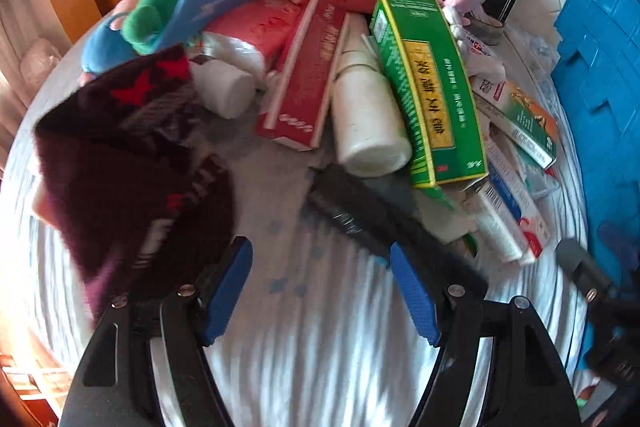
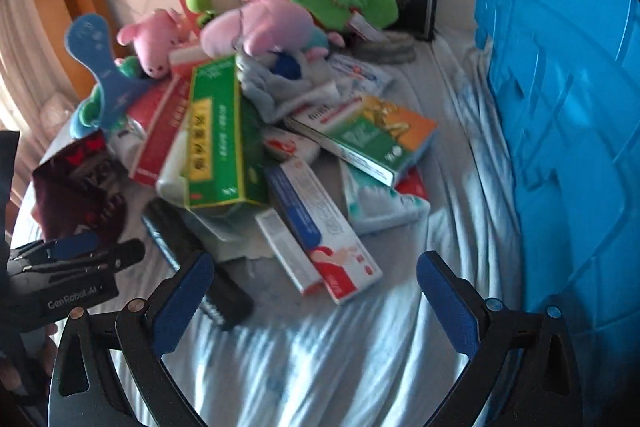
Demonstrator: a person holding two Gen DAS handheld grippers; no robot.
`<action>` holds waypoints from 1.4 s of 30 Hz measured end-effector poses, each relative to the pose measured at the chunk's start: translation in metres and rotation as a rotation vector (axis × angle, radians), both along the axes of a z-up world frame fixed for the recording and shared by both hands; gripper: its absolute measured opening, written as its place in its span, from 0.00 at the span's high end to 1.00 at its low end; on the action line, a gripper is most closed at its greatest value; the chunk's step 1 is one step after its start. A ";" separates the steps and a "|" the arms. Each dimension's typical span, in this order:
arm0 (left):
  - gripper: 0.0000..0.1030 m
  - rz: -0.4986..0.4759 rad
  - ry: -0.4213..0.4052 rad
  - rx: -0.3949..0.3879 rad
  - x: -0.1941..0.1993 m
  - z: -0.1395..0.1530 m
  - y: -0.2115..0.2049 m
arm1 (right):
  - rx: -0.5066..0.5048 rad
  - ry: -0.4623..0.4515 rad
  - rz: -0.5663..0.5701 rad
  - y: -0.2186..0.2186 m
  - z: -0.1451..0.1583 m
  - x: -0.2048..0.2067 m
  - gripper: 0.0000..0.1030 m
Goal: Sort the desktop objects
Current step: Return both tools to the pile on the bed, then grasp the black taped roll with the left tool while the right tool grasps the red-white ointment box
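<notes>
Both grippers — left gripper (image 1: 320, 287) and right gripper (image 2: 316, 291) — hover with jaws spread and empty near a green box (image 1: 428, 87), with a blue crate (image 2: 560, 107) beside it.

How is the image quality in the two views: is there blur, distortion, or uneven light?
Left wrist view: the cloth near the left gripper is streaked with motion blur, the green box is fairly sharp, and the lower left corner has bright glare. Right wrist view: softer overall, box print unreadable, blue crate bent by the fisheye, corners dark.
</notes>
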State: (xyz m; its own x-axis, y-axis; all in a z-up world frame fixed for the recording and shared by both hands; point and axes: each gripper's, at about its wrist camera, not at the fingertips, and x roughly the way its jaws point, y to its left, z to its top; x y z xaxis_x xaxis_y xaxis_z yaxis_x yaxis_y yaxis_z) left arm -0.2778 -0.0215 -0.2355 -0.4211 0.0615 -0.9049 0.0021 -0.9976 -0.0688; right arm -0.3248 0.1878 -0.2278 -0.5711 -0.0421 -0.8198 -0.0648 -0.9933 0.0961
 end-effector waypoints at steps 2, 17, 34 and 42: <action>0.31 0.001 -0.009 0.028 -0.007 -0.012 0.012 | -0.004 -0.009 -0.004 0.007 -0.007 -0.002 0.00; 0.49 -0.058 -0.037 0.019 0.002 -0.036 0.026 | -0.009 -0.052 0.078 0.003 -0.022 -0.014 0.00; 0.64 -0.099 -0.002 -0.044 0.017 -0.036 -0.029 | 0.101 -0.120 0.188 -0.046 -0.042 -0.038 0.74; 0.65 -0.114 -0.028 -0.040 0.013 -0.036 -0.033 | 0.058 -0.152 0.195 -0.054 -0.048 -0.036 0.79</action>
State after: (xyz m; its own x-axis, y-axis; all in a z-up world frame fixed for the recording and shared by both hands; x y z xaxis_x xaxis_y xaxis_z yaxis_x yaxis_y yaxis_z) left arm -0.2648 -0.0544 -0.2719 -0.3881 0.0713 -0.9189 -0.1105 -0.9934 -0.0304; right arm -0.3607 0.1334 -0.2754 -0.4267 -0.0895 -0.8999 0.1195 -0.9919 0.0420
